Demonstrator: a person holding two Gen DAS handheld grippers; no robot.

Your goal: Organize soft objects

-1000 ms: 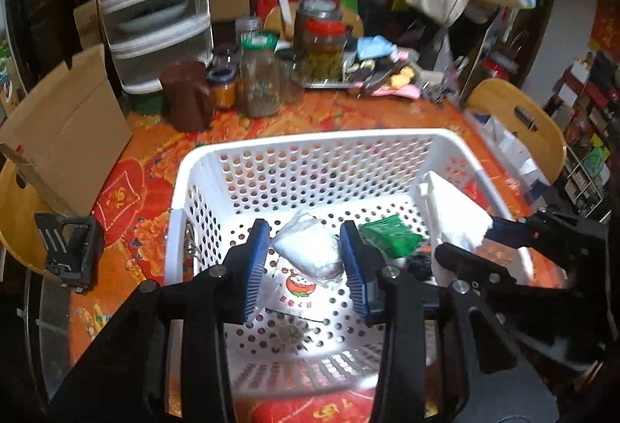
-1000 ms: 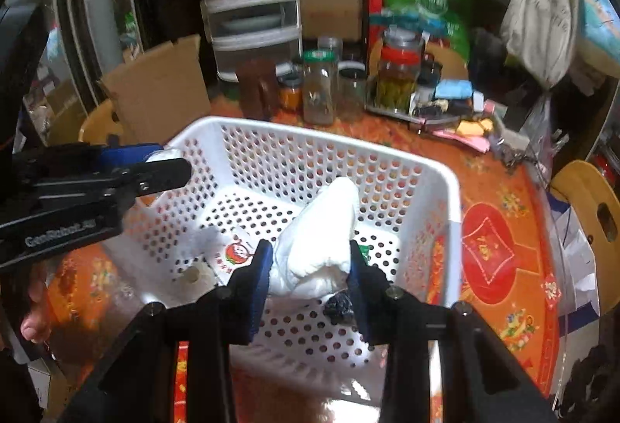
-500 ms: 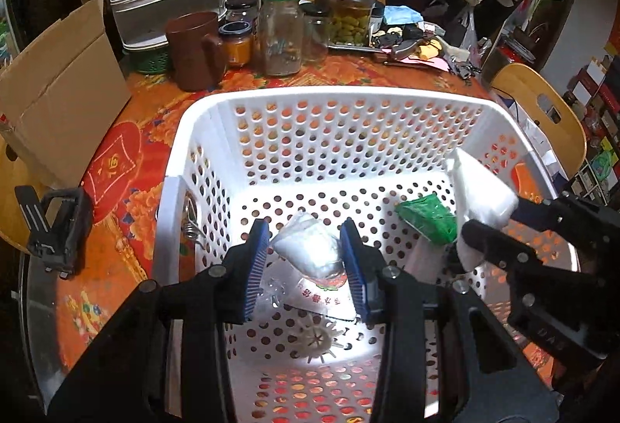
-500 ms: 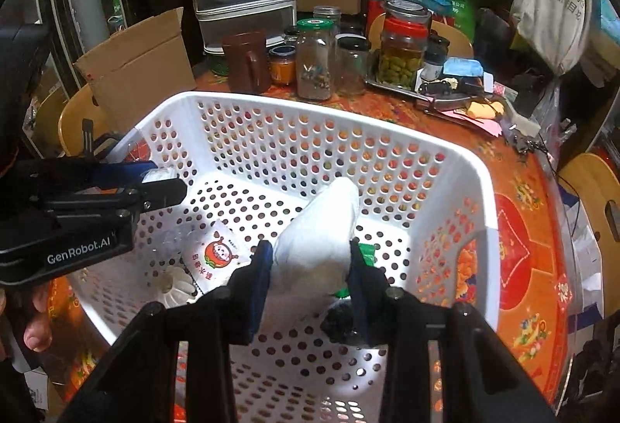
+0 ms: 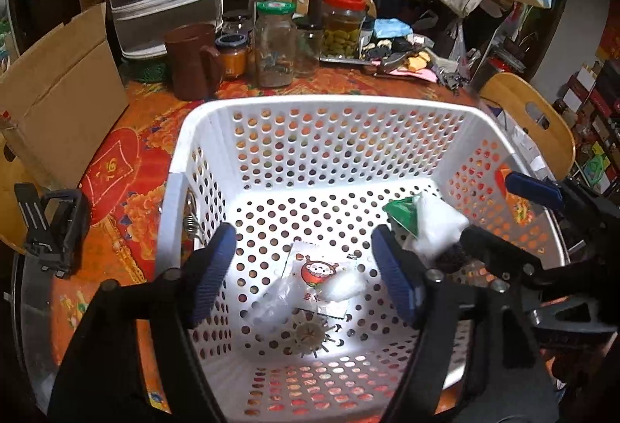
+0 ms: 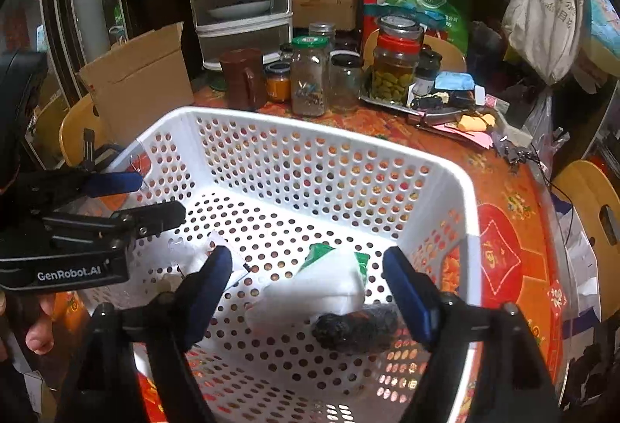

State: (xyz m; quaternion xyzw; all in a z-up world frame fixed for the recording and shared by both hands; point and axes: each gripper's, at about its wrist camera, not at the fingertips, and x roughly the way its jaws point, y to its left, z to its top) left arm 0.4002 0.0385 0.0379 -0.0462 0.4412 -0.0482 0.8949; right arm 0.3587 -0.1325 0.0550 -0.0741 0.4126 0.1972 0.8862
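White perforated plastic forms the basket (image 5: 310,113), which stands on an orange-red patterned tablecloth (image 5: 128,136) and holds all the soft objects.

Left gripper (image 5: 306,268): positioned over the near left part of the basket, pointing down into it. Its jaws are opening and stand spread; the blue pads touch nothing. Below the gap, on the basket floor, lies a clear plastic packet (image 5: 325,279) printed with a red cartoon figure and holding white soft material. The packet lies flat near the middle of the floor, towards the near edge, apart from both pads.

Right gripper (image 6: 310,291): positioned over the near right part of the basket. Its jaws are also opening and stand spread. Between them, without contact to either pad, a white soft bundle (image 6: 321,291) rests on the floor. A green packet (image 6: 321,252) lies partly under the bundle on its far side. A dark crumpled object (image 6: 356,326) lies touching the bundle at its near right side, close to the right wall.

Beyond the far rim of the basket, along the far edge of the table, stand a brown mug (image 5: 193,62), several glass jars (image 5: 275,47) and a folded cardboard box (image 5: 58,101) at the left edge.
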